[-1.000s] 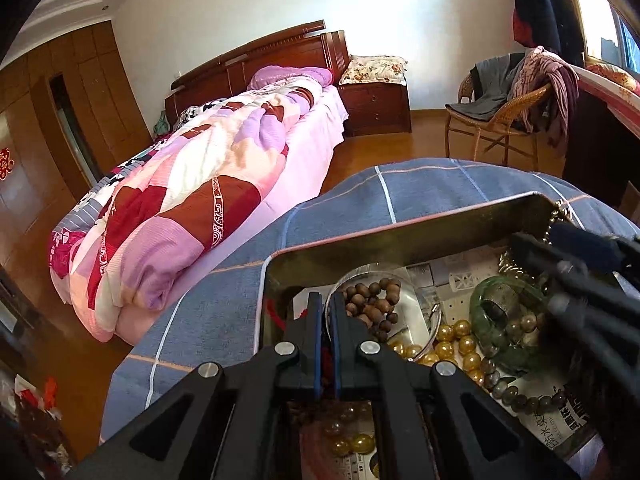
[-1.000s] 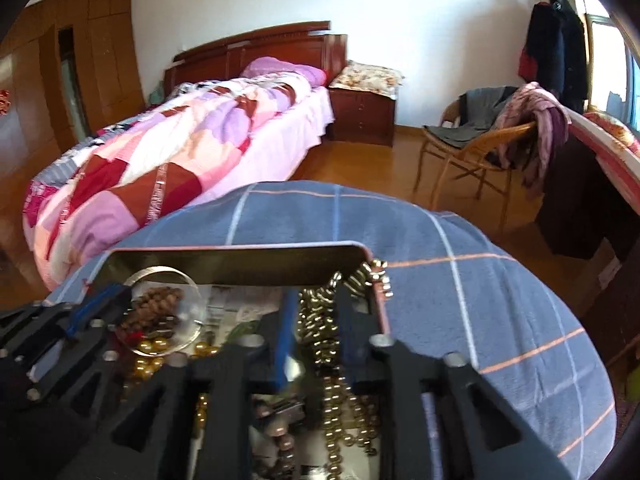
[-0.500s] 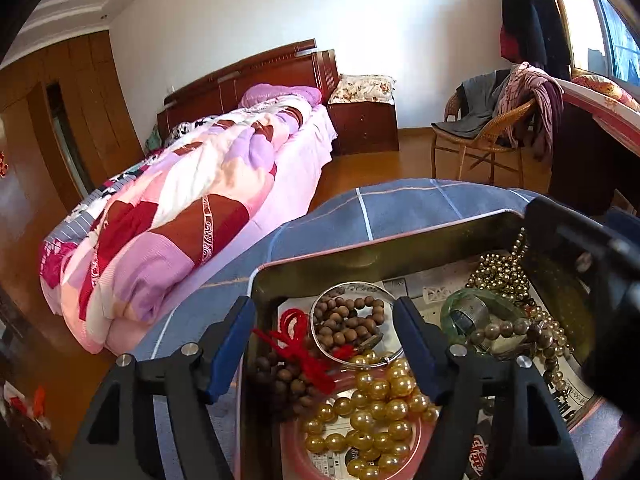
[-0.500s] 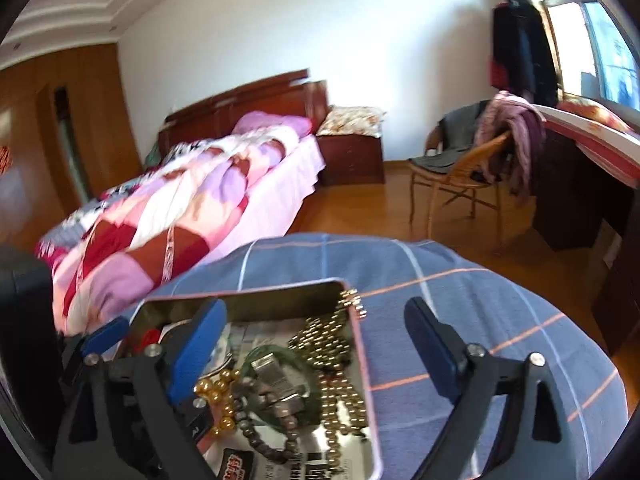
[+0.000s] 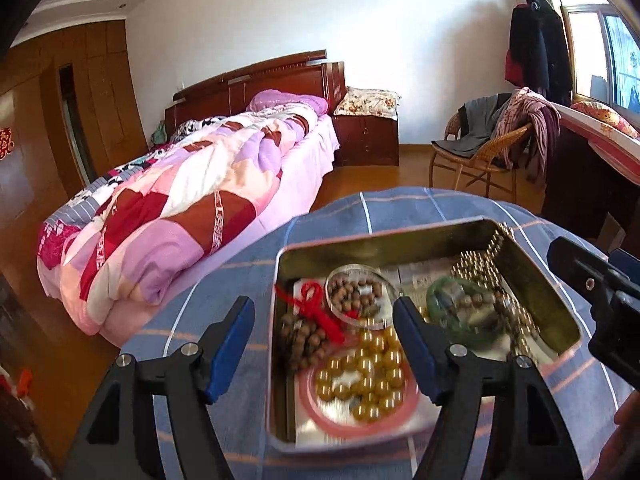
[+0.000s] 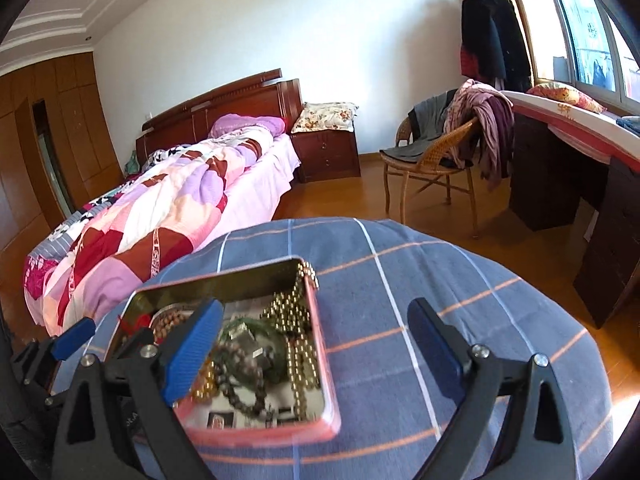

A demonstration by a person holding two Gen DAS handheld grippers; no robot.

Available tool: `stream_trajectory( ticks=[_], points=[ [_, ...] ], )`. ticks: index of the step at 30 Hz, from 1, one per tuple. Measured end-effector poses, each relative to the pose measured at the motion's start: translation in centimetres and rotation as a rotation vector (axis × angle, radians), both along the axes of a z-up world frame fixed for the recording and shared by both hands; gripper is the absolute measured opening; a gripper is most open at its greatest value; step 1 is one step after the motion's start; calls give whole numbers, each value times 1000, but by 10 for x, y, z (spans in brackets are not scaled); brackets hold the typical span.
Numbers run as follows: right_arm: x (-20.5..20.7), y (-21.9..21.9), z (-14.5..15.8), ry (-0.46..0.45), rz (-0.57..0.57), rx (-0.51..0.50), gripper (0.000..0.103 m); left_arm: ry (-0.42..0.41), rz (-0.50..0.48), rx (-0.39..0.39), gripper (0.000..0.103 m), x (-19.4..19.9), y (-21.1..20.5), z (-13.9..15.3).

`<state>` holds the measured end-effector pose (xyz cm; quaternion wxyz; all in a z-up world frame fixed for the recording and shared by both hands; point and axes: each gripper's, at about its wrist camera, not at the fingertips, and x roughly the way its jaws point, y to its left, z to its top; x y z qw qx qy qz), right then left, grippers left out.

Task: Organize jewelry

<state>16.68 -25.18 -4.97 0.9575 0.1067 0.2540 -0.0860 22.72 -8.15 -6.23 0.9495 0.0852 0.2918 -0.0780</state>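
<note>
Both tools lifted off the tin [image 5: 400,242], spread wide.

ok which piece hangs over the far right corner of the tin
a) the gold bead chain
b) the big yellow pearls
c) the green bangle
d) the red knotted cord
a: the gold bead chain climbs the corner of the tin and drapes over its rim, while the green bangle and the red knotted cord lie fully inside.

Pretty normal bedroom: white walls, wood floor [image 6: 340,196], a bed [image 5: 180,200] with a patchwork quilt, wicker chair [image 6: 432,160] piled with clothes, sunny window [image 6: 580,40] on the right
</note>
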Motion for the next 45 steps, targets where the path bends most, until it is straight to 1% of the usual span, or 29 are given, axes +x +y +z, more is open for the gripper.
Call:
stream_trajectory(
  ticks=[4, 11, 21, 26, 31, 34, 36, 39, 42, 45],
  points=[
    [-19, 4, -3, 16, -5, -44, 96, 17, 9, 8, 72, -20, 10, -1],
    [-52, 10, -1, 12, -8, -50, 96, 33, 26, 15, 72, -58, 22, -1],
    [-105, 37, -1, 5, -24, -204, 96, 6, 51, 40, 72, -110, 39, 8],
    [-126, 47, 9, -25, -6, -227, 97, -4, 60, 38, 72, -133, 47, 14],
    [-139, 55, 22, -56, 10, -241, 98, -55, 69, 59, 72, -152, 53, 30],
    [-147, 59, 31, -87, 11, -246, 99, -85, 68, 46, 73, -161, 57, 41],
    [-150, 61, 36, -109, 9, -248, 101, -107, 75, 47, 76, -166, 57, 48],
    [-154, 62, 45, -138, 10, -240, 102, -147, 83, 40, 78, -173, 59, 59],
    [-159, 61, 53, -168, 4, -232, 102, -168, 85, 23, 79, -177, 61, 68],
    [-162, 61, 58, -194, -3, -228, 103, -193, 85, 17, 82, -182, 60, 75]
  ],
)
